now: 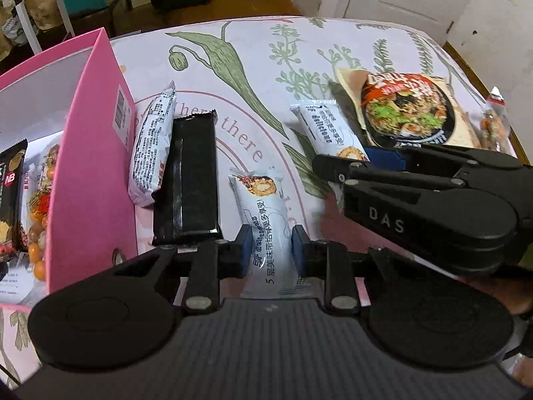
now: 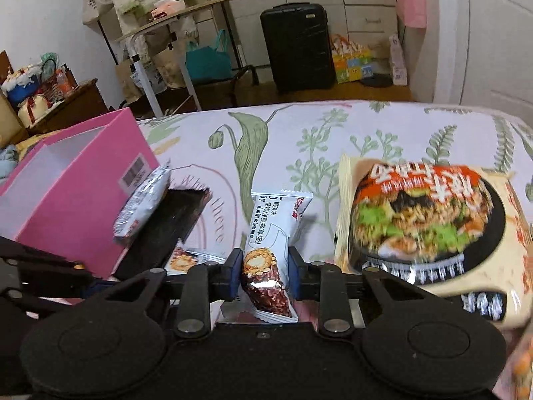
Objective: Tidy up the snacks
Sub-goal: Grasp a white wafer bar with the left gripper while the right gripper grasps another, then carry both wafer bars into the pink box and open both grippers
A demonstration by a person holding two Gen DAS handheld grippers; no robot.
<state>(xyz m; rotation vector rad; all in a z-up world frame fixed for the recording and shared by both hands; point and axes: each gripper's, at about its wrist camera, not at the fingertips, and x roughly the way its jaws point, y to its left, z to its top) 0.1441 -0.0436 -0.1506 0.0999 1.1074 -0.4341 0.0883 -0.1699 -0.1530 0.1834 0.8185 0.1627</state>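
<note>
My left gripper (image 1: 270,250) is shut on a white snack bar (image 1: 266,220) on the table. My right gripper (image 2: 265,270) is shut on a second white snack bar (image 2: 273,233); it shows in the left wrist view (image 1: 328,130) too, where the right gripper's body comes in from the right. A pink box (image 1: 96,153) stands at the left with snacks inside; it also shows in the right wrist view (image 2: 76,200). A black packet (image 1: 191,180) and a white packet (image 1: 153,146) lie beside the box.
A large noodle packet (image 1: 406,110) lies at the right, also in the right wrist view (image 2: 429,223). A small clear snack bag (image 1: 493,123) lies near the table's right edge. The floral tablecloth (image 1: 253,56) covers the table. A black suitcase (image 2: 296,46) stands beyond.
</note>
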